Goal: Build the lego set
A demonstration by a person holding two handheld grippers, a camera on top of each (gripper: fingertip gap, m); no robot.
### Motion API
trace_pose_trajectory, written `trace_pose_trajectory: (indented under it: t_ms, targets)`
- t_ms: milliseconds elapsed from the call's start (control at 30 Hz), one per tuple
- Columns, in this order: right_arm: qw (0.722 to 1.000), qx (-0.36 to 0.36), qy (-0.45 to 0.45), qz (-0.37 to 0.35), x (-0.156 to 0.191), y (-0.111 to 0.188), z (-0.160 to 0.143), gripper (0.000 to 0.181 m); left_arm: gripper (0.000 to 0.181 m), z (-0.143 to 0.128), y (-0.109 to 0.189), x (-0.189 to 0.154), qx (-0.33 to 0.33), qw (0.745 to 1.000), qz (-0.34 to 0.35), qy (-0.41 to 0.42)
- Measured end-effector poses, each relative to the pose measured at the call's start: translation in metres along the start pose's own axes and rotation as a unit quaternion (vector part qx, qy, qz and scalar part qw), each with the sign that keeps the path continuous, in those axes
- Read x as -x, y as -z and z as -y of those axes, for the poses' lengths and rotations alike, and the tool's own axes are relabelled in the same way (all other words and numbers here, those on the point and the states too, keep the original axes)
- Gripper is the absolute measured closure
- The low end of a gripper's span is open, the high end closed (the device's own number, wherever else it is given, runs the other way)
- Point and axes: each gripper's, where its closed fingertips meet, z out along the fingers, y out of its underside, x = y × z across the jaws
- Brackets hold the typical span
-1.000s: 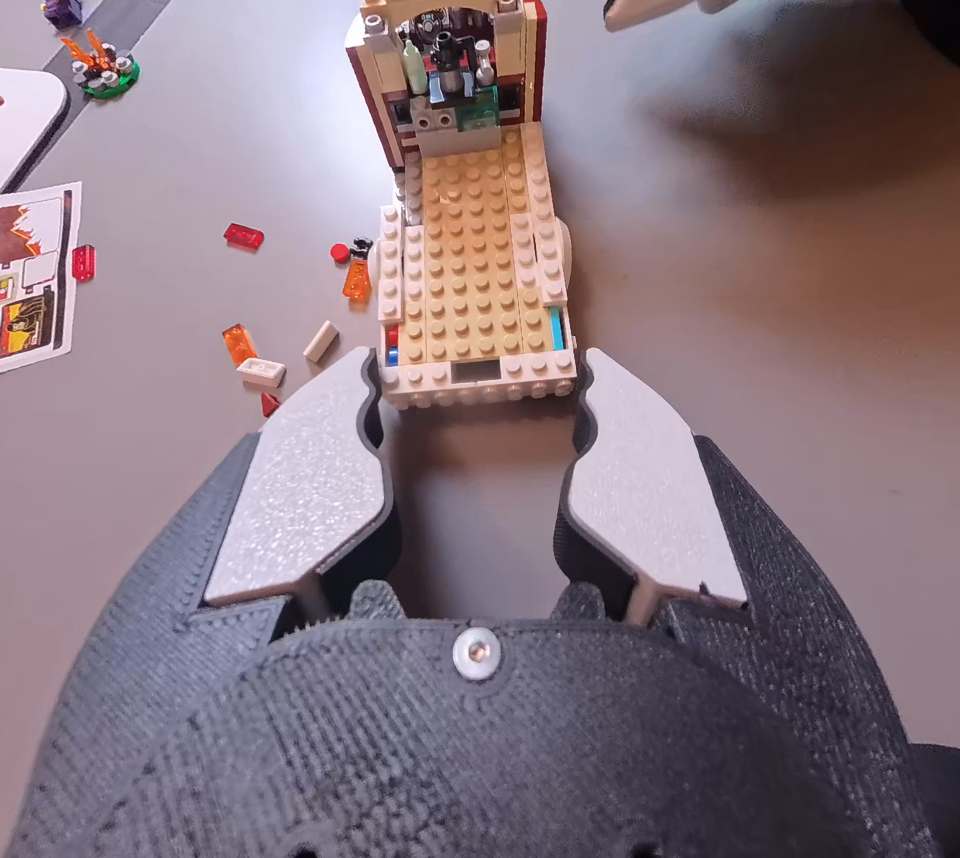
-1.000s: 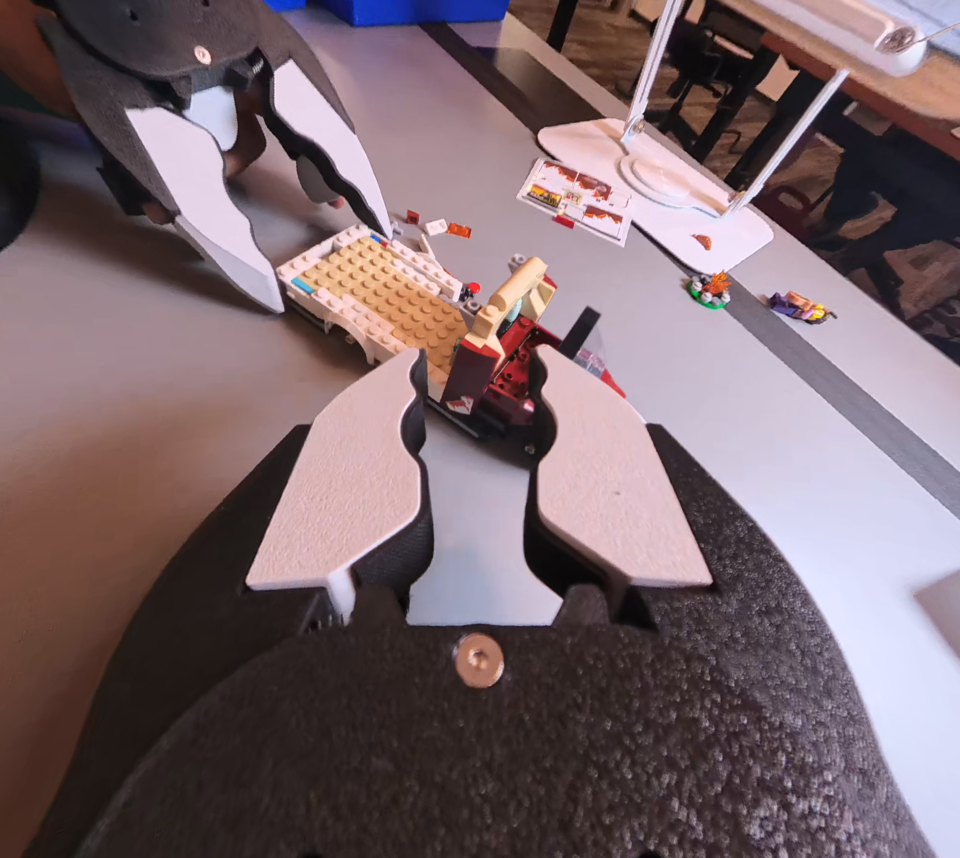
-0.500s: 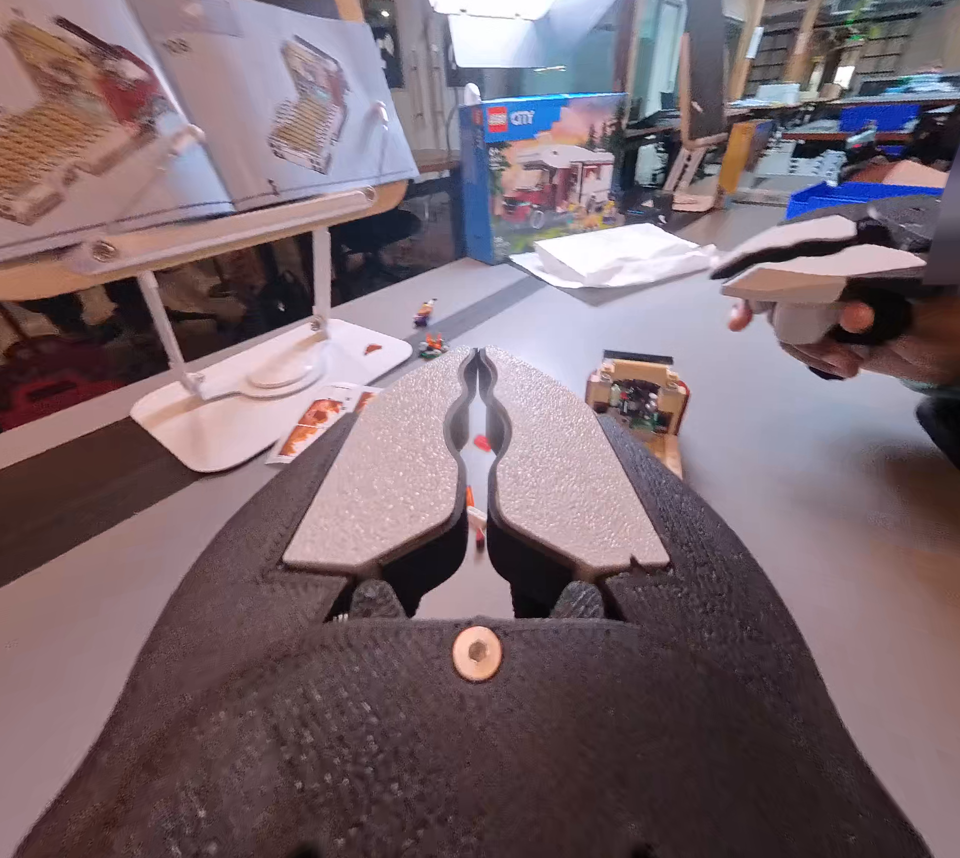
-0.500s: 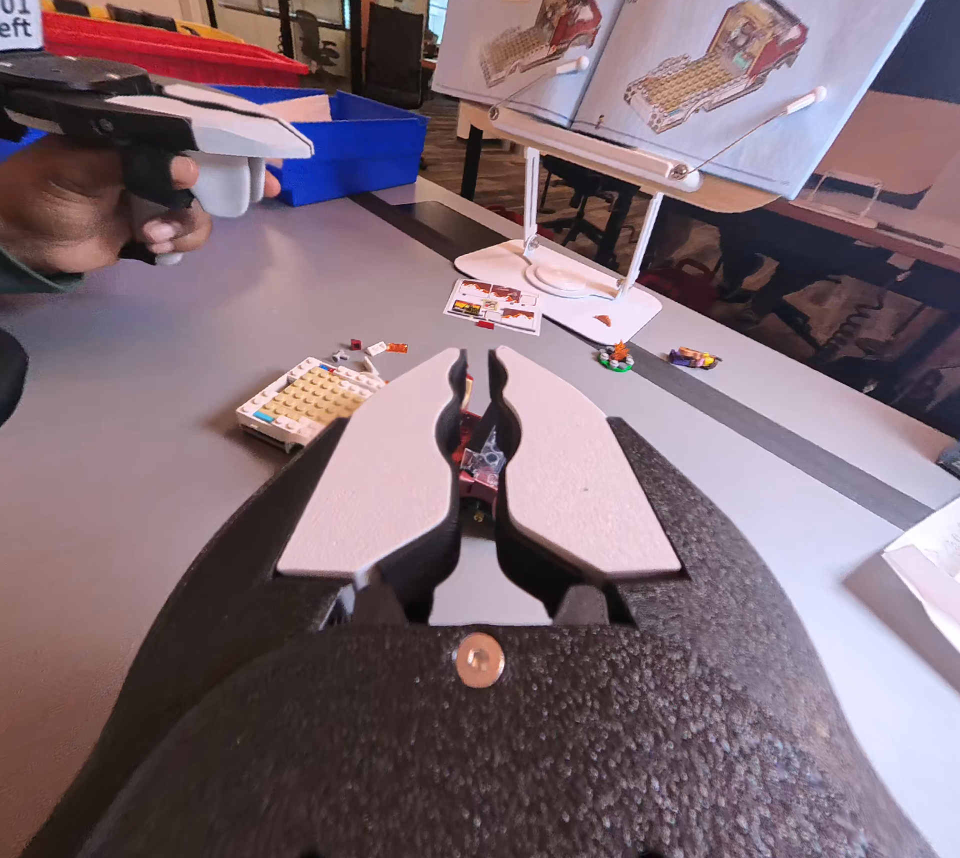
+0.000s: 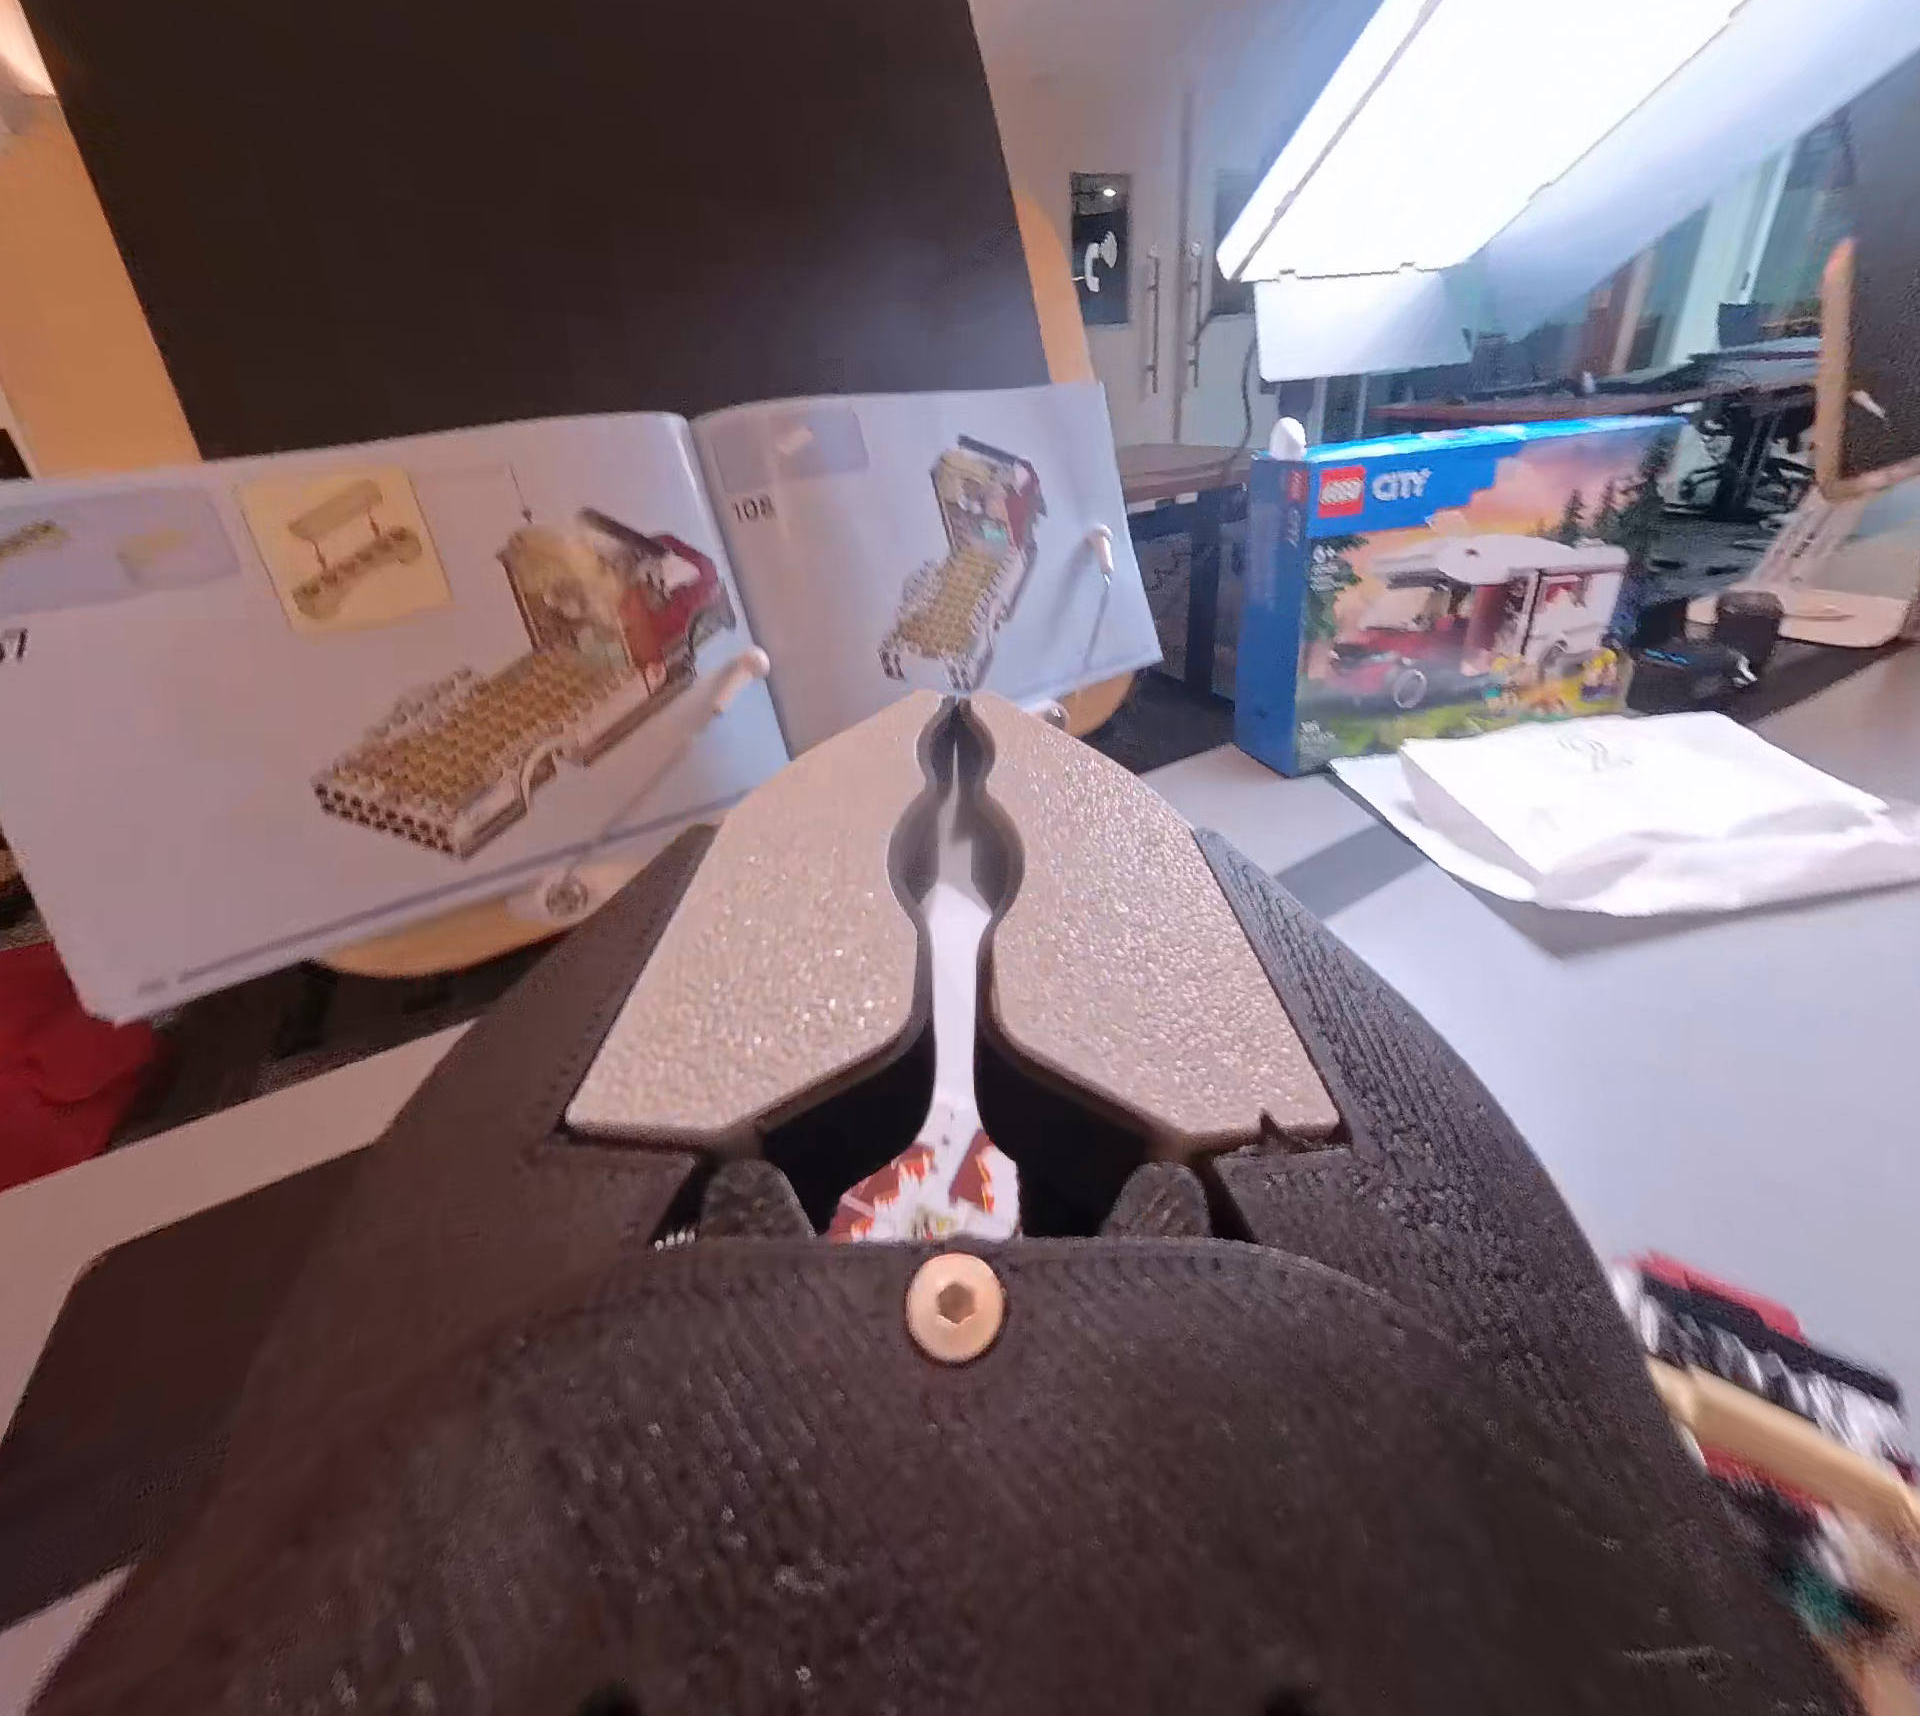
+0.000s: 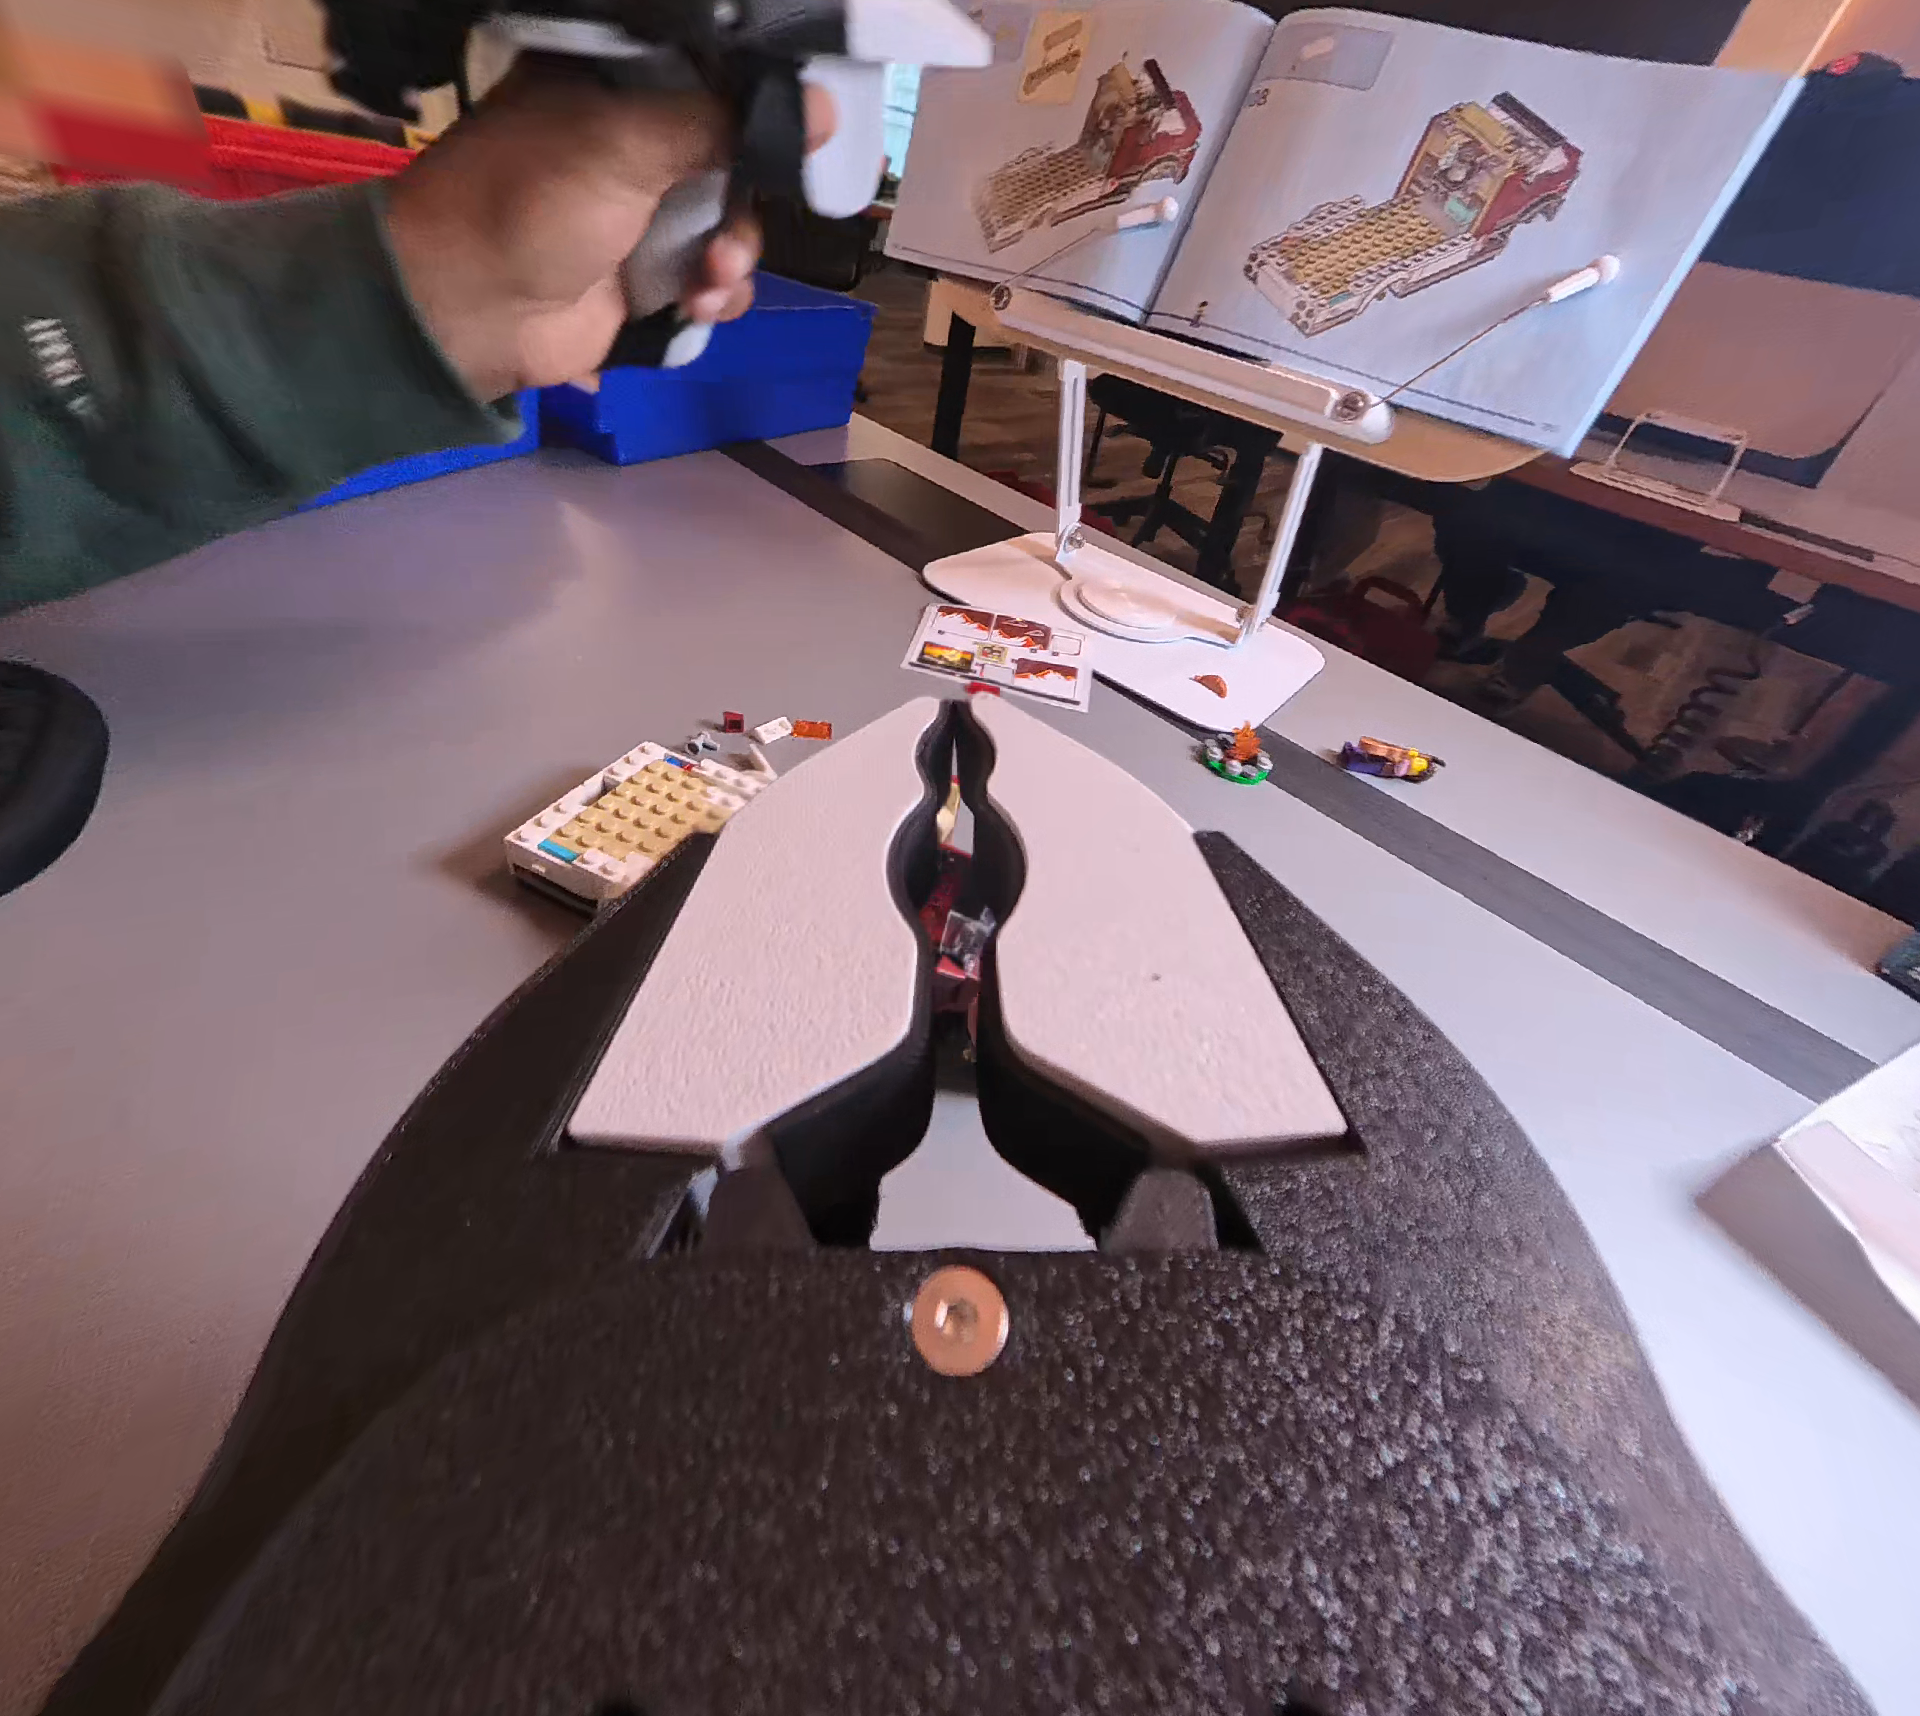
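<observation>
Model: tan-studded, white-edged lego vehicle bed with dark red cab (image 6: 634, 819), resting on the grey table (image 6: 416, 627), partly hidden behind the right tool's fingers; cab end seen only through their gap.
Left gripper (image 5: 956, 710): black textured body, pale grey fingers pressed tip to tip, nothing between them; raised clear of the table, aimed at the booklet.
Right gripper (image 6: 954, 710): same make, fingers likewise brought together and empty; hovering low over the cab end, not touching so far as can be told.
Reference: open pale blue instruction booklet (image 6: 1340, 191) on a white stand (image 6: 1132, 617).
Loose stock: small red, white and orange pieces (image 6: 774, 728) just beyond the bed; sticker sheet (image 6: 997, 653) near the stand's base; green campfire build (image 6: 1236, 752) and a lying minifigure (image 6: 1387, 757) well apart to the right.
Packaging: blue set box (image 5: 1444, 596); white paper bag (image 5: 1642, 814).
Progress: chassis, bed floor and cab interior look assembled; camper walls and roof absent; judged mid-build, next step apparently being read.
</observation>
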Motion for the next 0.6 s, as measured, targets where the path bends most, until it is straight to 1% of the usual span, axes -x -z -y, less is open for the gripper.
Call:
trace_pose_trajectory:
  t_ms: [133,200,267,400,600]
  targets:
    - [0.999,0.001,0.028,0.02,0.013,0.001,-0.001,0.181,0.181,0.019,-0.056,0.018,-0.007,0.999,0.039,-0.012]
    - [0.999,0.0,0.041,0.028,0.018,0.002,0.0,0.181,0.181,0.019,-0.082,0.025,0.002,0.999,0.05,-0.016]
    - [0.998,0.001,0.052,0.032,0.019,0.003,0.0,0.181,0.181,0.017,-0.102,0.031,0.011,0.998,0.061,-0.02]
    - [0.998,0.0,0.047,0.034,0.017,0.005,0.0,0.181,0.181,0.013,-0.122,0.042,0.024,0.997,0.077,-0.02]
    - [0.999,0.003,0.004,0.041,0.013,0.004,-0.003,0.181,0.181,0.004,-0.132,0.048,0.033,0.996,0.08,-0.034]
